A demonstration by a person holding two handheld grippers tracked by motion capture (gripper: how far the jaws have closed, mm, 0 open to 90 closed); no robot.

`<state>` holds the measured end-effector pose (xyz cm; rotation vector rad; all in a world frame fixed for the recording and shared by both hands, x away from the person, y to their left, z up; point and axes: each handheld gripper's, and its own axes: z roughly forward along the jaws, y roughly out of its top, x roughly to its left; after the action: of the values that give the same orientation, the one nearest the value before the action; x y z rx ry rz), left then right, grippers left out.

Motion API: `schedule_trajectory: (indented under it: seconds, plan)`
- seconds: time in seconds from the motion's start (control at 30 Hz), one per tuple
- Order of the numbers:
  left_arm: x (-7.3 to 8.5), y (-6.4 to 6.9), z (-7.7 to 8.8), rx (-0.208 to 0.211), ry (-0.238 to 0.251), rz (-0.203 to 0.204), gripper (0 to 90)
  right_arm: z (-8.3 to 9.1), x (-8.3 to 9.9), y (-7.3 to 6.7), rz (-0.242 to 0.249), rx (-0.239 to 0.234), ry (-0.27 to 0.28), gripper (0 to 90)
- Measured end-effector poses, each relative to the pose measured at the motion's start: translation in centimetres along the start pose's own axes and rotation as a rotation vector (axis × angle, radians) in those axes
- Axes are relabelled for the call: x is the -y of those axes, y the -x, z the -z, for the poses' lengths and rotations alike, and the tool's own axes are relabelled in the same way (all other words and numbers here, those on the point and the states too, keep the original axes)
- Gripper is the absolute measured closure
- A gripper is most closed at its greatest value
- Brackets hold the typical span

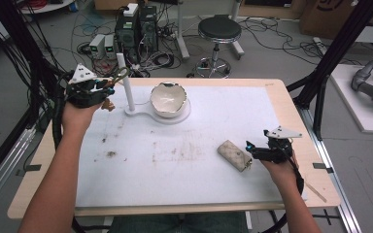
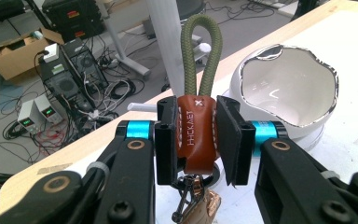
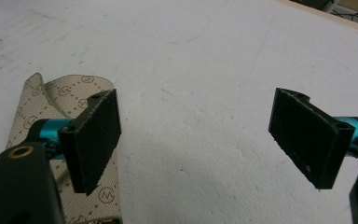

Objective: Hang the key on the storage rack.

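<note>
Showing the scene: a person sits at a wooden table [image 1: 298, 126] topped with a white foam mat [image 1: 175, 165], a hand-held gripper in each hand.
Left gripper [image 1: 108, 87]: raised near the table's far left corner, its jaws clenched on a brown leather keychain [image 2: 195, 135].
Keychain: the leather tab, stamped with pale lettering, sits squeezed between the two black pads; an olive green cord loop [image 2: 201, 56] rises upright from its top, and metal rings with a copper-coloured piece [image 2: 196, 205] hang below the jaws.
White post [image 1: 125, 82]: upright on a flat white base near the far edge, just beside the left gripper; in the left gripper view it stands right behind the cord loop.
Bowl [image 1: 168, 99]: white with a wavy, dark-edged rim, resting on the same white base, on the side of the post away from the left gripper.
Right gripper [image 1: 250, 149]: low over the mat near the table's right edge, its jaws spread wide apart and holding nothing.
Pouch [image 1: 234, 154]: a beige fabric piece with a printed monogram pattern, lying on the mat just beside the right gripper's tips; in the right gripper view it lies beneath and behind one jaw, with bare mat between the pads.
Mat surface: brownish smudges mark its middle and left part.
Floor beyond the table: a round stool [image 1: 218, 31], computer boxes [image 1: 136, 29] and tangled cables.
</note>
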<state>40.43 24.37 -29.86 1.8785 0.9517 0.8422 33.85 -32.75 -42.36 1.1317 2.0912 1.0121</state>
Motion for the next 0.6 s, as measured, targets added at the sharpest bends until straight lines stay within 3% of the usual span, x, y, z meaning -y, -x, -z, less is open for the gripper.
schedule_trajectory:
  seconds: [0.07, 0.13, 0.17, 0.23, 0.43, 0.6]
  plan:
    - [0.5, -0.1, 0.0, -0.005, 0.025, 0.031, 67.8, 0.0, 0.0, 0.0, 0.001, 0.0, 0.0, 17.1]
    - [1.2, -0.3, -0.1, -0.014, 0.02, 0.058, 64.4, 0.0, 0.0, 0.0, 0.0, -0.001, 0.0, 17.1]
    - [1.8, -0.5, -0.2, -0.025, 0.012, 0.085, 57.1, 0.0, 0.0, 0.0, -0.002, 0.0, 0.001, 17.1]
    - [2.3, -0.6, -0.1, -0.027, 0.013, 0.101, 51.7, 0.0, 0.0, 0.0, -0.001, 0.0, 0.0, 17.1]
    - [2.9, -0.3, 0.4, -0.011, 0.02, 0.112, 37.4, 0.0, 0.0, 0.0, -0.002, 0.002, 0.003, 17.1]
    - [3.2, 0.9, 1.0, 0.039, 0.041, 0.101, 34.0, 0.0, -0.1, 0.0, -0.004, 0.002, 0.006, 17.1]
